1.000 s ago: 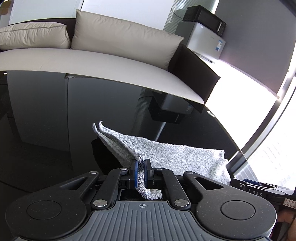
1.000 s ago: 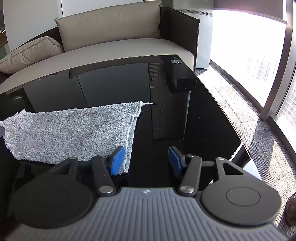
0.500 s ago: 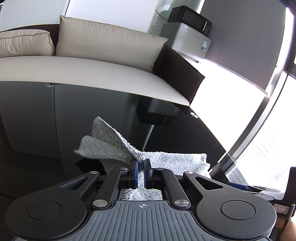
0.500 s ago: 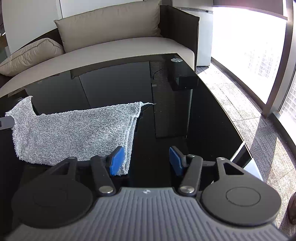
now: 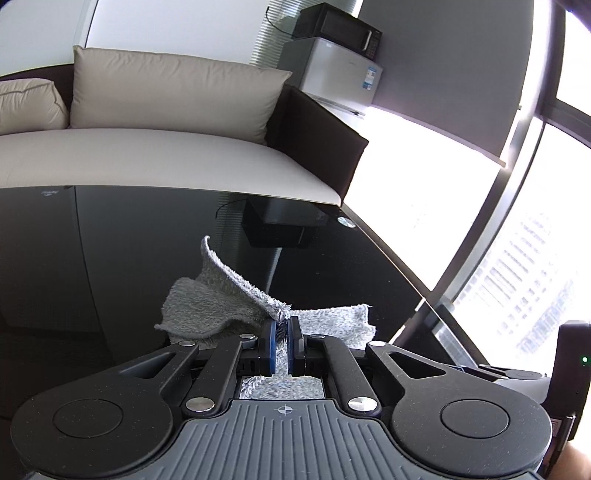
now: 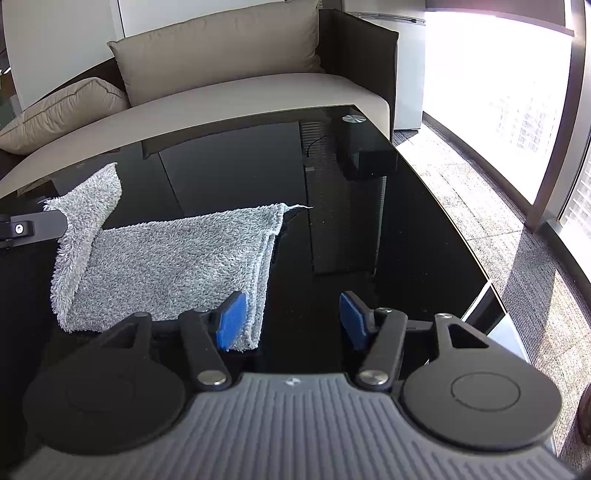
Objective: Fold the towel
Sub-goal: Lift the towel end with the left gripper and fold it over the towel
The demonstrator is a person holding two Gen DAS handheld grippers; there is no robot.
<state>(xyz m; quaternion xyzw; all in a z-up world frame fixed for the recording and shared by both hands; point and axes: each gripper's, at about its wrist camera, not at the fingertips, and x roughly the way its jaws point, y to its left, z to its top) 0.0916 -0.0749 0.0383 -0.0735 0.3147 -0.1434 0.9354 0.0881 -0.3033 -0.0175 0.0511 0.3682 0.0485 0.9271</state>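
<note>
Bright office corner w/ tall windows (image 6: pixel 517 85) at right; beige sofa (image 6: pixel 236 92) w/ cushions runs behind a glossy black table (image 6: pixel 388 229). Small fridge (image 5: pixel 343 70) w/ microwave (image 5: pixel 340 26) on top stands past the sofa's dark arm. Grey fluffy towel (image 6: pixel 166 262) lies on the table's left half in the right wrist view, already doubled, layered edges along its right side, loose thread at the far right corner. Its left end is lifted off the glass, one corner sticking up. Left gripper (image 5: pixel 282 343) is clamped tight on that lifted edge, blue pads squeezing the pile, fabric bunched in front & below. Right gripper (image 6: pixel 290 319) hangs over the table nr the towel's near right corner, jaws apart, nothing between them; left blue pad (image 6: pixel 231 319) overlaps the towel edge in view, contact unclear.
</note>
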